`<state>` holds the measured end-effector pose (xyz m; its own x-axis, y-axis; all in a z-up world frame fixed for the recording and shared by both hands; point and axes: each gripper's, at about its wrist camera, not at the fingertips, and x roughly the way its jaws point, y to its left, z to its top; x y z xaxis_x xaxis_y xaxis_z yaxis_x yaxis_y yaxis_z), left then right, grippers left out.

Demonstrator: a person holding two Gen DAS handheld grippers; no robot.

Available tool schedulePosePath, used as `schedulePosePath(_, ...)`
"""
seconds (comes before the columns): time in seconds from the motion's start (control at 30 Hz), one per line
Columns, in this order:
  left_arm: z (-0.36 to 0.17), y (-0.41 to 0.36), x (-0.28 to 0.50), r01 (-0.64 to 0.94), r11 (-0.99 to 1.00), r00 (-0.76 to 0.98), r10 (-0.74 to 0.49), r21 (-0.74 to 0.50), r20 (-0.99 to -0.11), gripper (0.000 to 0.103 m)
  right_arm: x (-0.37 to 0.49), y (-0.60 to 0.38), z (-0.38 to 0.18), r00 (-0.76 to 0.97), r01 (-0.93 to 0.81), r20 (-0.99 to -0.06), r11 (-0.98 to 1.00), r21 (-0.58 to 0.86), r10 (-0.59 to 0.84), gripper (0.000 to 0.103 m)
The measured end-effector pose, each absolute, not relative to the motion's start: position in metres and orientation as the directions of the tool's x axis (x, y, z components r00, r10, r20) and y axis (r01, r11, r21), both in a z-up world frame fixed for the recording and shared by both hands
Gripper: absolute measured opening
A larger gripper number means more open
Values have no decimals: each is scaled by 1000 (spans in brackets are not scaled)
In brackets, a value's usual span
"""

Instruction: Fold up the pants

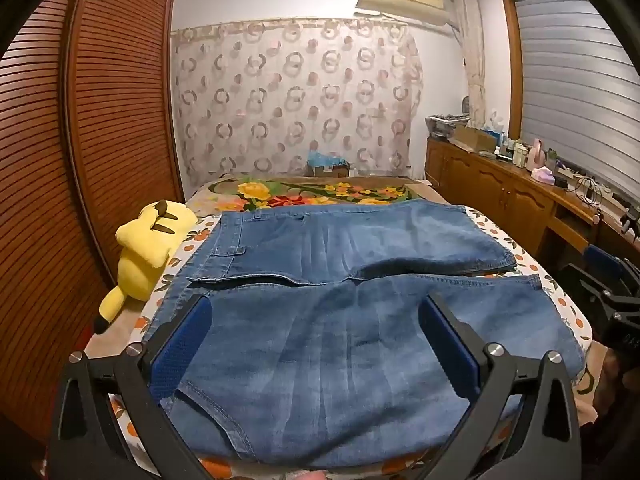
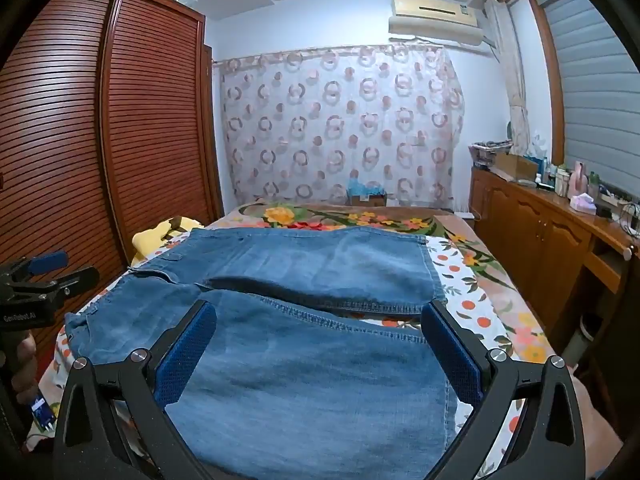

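Observation:
Blue denim pants (image 1: pixel 340 320) lie spread flat on the bed, waist at the left, both legs running right, one leg nearer and one farther. They also show in the right wrist view (image 2: pixel 304 360). My left gripper (image 1: pixel 316 308) is open and empty, hovering over the near leg close to the crotch. My right gripper (image 2: pixel 320 312) is open and empty, hovering over the near leg close to its hem. The right gripper shows at the left view's right edge (image 1: pixel 612 280), and the left gripper shows at the right view's left edge (image 2: pixel 44 276).
A yellow plush toy (image 1: pixel 148 248) lies on the bed left of the pants. A floral blanket (image 1: pixel 320 192) covers the far bed. A slatted wooden wardrobe (image 1: pixel 80 140) stands at the left. A wooden cabinet (image 1: pixel 500 188) with clutter runs along the right.

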<state>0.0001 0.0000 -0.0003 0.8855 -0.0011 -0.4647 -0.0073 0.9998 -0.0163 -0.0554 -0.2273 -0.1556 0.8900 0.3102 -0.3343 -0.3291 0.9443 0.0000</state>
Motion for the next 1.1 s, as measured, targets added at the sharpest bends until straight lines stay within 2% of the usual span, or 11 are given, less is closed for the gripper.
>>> schedulePosePath(0.4,-12,-9,2,-12,1000,882,10,-2,-471,103,-55,-229,-153,889,-329,-334,944,8,313,102)
schedulePosePath(1.1,-1,-23,-2,-1,1000,888,-2,-5,-460,103,-54,-229,-153,887,-329,-338,944,13,313,102)
